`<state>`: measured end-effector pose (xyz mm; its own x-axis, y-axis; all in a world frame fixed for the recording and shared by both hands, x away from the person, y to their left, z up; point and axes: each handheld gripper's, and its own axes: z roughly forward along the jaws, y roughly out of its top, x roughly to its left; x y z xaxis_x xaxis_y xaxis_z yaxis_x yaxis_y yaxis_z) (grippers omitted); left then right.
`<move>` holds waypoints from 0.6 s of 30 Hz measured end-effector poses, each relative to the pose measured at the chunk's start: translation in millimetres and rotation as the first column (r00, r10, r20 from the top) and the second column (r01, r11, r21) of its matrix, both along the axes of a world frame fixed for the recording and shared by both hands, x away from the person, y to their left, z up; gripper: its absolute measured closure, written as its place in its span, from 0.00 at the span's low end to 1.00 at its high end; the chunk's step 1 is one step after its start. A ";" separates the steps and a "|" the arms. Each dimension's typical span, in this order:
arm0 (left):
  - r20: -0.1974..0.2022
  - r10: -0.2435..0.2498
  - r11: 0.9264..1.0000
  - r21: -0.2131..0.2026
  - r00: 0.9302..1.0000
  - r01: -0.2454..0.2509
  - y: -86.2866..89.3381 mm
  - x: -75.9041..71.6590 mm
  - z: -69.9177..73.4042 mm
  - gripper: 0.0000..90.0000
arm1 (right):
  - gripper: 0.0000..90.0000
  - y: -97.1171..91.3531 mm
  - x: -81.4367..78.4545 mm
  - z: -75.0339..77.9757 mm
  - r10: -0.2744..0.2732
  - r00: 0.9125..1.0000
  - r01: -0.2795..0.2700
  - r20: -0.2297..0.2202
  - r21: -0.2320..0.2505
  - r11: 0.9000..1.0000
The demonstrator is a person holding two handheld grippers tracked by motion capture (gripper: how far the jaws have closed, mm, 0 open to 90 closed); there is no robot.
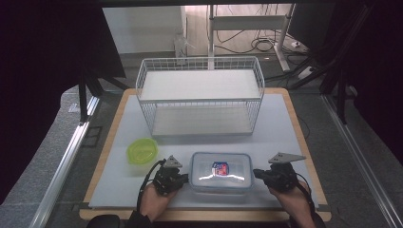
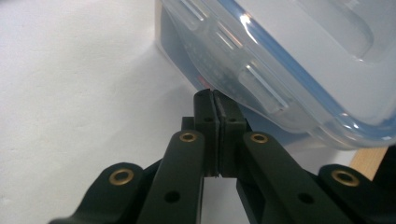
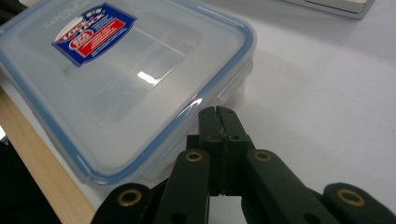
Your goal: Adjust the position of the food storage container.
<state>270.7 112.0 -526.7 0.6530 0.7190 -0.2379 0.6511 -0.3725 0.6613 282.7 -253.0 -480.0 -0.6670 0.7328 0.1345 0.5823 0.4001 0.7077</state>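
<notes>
Container [image 1: 221,172] flanked by closed fingers [image 2: 205,116], both sides

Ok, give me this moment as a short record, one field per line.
container: clear lidded box with blue seal and red-blue label, near the front edge of the white mat
left gripper: jaws shut, tips at the box's left end, nothing between them
right gripper: jaws shut, tips at the box's right end, nothing between them
bowl: small green bowl, left of the box, apart from it
rack: white wire rack, two shelves, behind the box
</notes>
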 end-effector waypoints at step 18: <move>0.054 0.095 0.989 0.106 0.994 -0.100 17.4 3.3 9.4 0.80 | 0.90 19.7 18.6 0.5 0.041 0.997 -0.036 0.072 -0.072 0.997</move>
